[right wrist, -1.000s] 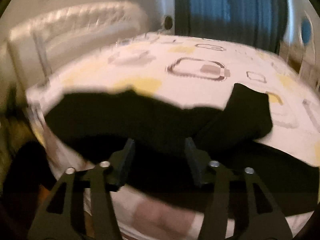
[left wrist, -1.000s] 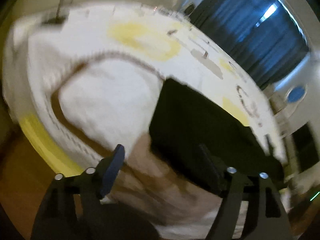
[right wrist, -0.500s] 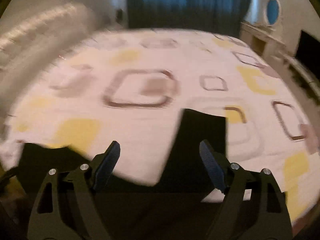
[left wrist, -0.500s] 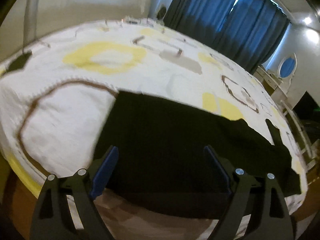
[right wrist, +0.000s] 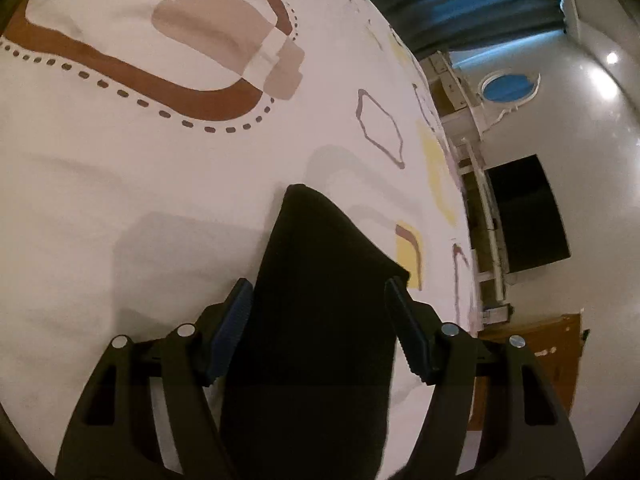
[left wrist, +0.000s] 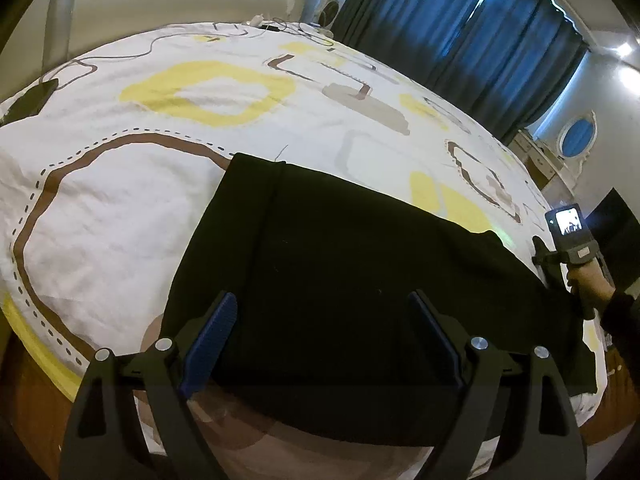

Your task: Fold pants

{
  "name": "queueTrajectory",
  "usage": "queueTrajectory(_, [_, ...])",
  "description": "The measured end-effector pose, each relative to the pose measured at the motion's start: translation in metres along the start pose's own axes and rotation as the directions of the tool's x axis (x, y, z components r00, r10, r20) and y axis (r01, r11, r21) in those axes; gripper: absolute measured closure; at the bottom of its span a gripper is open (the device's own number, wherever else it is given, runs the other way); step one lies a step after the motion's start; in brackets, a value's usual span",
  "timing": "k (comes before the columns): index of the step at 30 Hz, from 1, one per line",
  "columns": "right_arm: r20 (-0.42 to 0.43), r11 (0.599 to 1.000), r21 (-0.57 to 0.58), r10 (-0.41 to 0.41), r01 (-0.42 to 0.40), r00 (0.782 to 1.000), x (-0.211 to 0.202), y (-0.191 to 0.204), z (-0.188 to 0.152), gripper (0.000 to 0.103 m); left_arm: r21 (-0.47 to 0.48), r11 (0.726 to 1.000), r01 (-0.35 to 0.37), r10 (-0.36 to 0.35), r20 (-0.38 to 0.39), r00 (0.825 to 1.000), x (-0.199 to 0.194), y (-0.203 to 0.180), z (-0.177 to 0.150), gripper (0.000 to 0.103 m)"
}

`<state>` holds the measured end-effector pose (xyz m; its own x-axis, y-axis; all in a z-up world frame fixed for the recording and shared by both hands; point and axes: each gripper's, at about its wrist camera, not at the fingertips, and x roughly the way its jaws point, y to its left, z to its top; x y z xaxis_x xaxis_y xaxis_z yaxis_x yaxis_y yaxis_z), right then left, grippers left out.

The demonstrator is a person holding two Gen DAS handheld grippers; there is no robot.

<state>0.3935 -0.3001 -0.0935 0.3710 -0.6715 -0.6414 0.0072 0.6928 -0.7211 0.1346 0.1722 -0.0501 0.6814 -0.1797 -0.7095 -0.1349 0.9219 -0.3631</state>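
Lying between each gripper's blue pads (left wrist: 208, 340) (parted): pants (left wrist: 340, 260).

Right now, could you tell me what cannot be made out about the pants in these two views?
- Left wrist: the pants' near hem, hidden behind the left hand-held gripper.
- Left wrist: their far end, behind the right hand-held gripper.
- Right wrist: the leg's lower part, cut off at the bottom edge.

Black pants (left wrist: 340, 256) lie flat and lengthwise along the near edge of the patterned bedspread (left wrist: 120, 208), one narrow end (right wrist: 320, 248) pointing inward across it.
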Motion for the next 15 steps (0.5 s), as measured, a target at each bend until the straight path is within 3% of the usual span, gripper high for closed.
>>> queueTrajectory(1, [-0.011, 0.999, 0.001, 0.036, -0.036, 0.999, 0.002, -0.002, -0.002, 0.053, -0.002, 1.0, -0.003, 0.003, 0.002, 1.0, 0.0, 0.0, 0.0, 0.017])
queueTrajectory(2, [-0.029, 0.998, 0.005, 0.055, -0.055, 0.998, 0.004, -0.004, -0.003, 0.078, -0.002, 1.0, -0.009, 0.009, 0.003, 1.0, 0.001, -0.002, -0.001, 0.017])
queueTrajectory(3, [-0.044, 0.997, 0.02, 0.076, -0.075, 0.996, 0.008, -0.008, -0.005, 0.087, -0.001, 1.0, -0.013, 0.013, 0.003, 1.0, 0.001, -0.002, -0.001, 0.017])
queueTrajectory(7, [-0.024, 0.984, 0.092, 0.156, -0.153, 0.988, 0.007, -0.032, -0.016, 0.09, -0.006, 1.0, -0.021, 0.021, -0.001, 1.0, 0.0, -0.004, 0.0, 0.017])
queueTrajectory(10, [0.087, 0.955, 0.184, 0.218, -0.231, 0.972, -0.016, -0.071, -0.033, 0.091, -0.033, 0.999, -0.016, 0.016, -0.007, 1.0, -0.003, -0.003, 0.001, 0.017])
queueTrajectory(15, [0.278, 0.849, 0.37, 0.288, -0.378, 0.917, -0.053, -0.165, -0.099, 0.091, -0.066, 0.998, -0.005, 0.004, -0.007, 1.0, -0.009, -0.008, 0.002, 0.017])
